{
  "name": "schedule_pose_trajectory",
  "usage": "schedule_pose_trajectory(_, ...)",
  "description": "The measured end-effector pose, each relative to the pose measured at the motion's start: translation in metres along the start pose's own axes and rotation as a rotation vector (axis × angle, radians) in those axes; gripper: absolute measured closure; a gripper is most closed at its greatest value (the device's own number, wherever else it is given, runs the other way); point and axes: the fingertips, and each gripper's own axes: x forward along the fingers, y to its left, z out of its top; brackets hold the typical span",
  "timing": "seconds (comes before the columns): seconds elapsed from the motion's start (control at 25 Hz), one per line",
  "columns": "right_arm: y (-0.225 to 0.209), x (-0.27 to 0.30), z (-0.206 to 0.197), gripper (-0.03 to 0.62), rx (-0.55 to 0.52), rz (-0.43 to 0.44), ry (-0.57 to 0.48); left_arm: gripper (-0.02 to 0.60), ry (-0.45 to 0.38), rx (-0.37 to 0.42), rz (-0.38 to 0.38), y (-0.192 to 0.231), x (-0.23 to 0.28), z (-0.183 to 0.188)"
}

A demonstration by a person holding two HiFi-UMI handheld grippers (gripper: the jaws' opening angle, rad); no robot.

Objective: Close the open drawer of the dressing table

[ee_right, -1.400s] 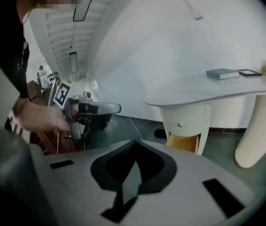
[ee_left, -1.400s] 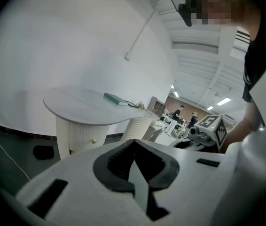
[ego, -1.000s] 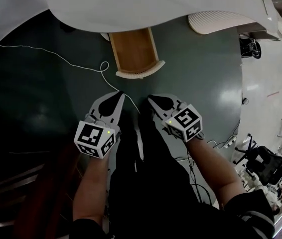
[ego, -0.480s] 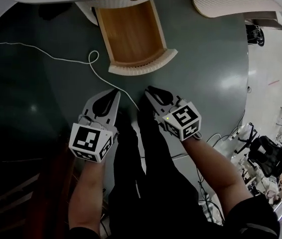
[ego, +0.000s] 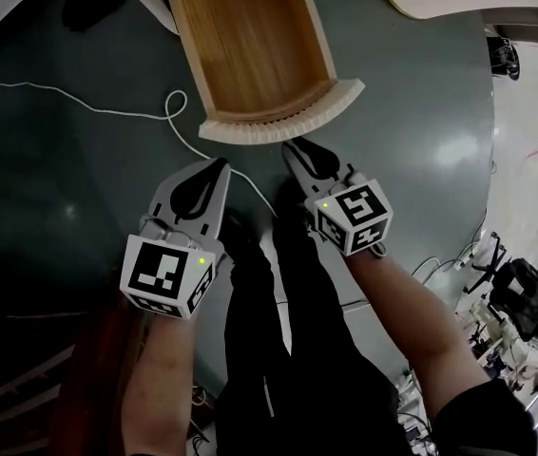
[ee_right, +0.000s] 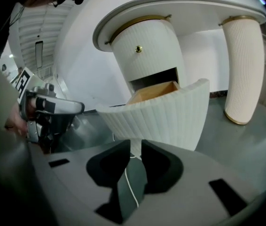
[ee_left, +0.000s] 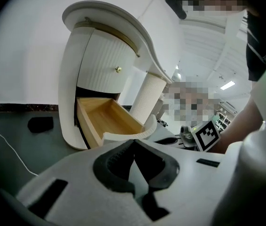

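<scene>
The white dressing table [ee_left: 105, 60] has its lower drawer [ego: 250, 55] pulled out, wooden inside, with a curved ribbed white front [ego: 283, 126]. My left gripper [ego: 220, 164] hangs just short of that front, toward its left end, shut and empty; its tips meet in the left gripper view [ee_left: 134, 142]. My right gripper [ego: 293, 148] is close below the front's right half. Its jaws have just been opening and stand apart with nothing between them [ee_right: 135, 145]. The ribbed front [ee_right: 161, 117] fills the right gripper view just beyond them. The drawer above, with a gold knob [ee_right: 138, 49], is closed.
A thin white cable [ego: 79, 103] runs over the dark floor and loops near the drawer's left corner. A black object [ee_left: 40, 124] lies on the floor left of the table. A ribbed white table leg [ee_right: 241, 69] stands at the right. The person's dark-trousered legs [ego: 278, 331] are below the grippers.
Both grippers have sunk and now sit right at the drawer front, which looks larger and nearer. The right gripper's jaws have parted.
</scene>
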Motion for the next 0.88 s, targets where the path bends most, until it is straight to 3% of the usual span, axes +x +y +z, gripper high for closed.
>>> schedule_pose_trajectory(0.32, -0.008, 0.009, 0.000, 0.490, -0.011, -0.025, -0.029, 0.572, -0.010, -0.029, 0.026, 0.012, 0.005, -0.008)
schedule_pose_trajectory(0.52, -0.014, 0.013, 0.004, 0.544, -0.012, -0.042, -0.006, 0.572, -0.017, -0.029, 0.035, 0.014, 0.000, -0.006)
schedule_pose_trajectory(0.88, -0.031, 0.041, 0.036, 0.570, -0.003, -0.022, 0.024, 0.572, -0.082, 0.014, 0.031, 0.016, -0.008, 0.024)
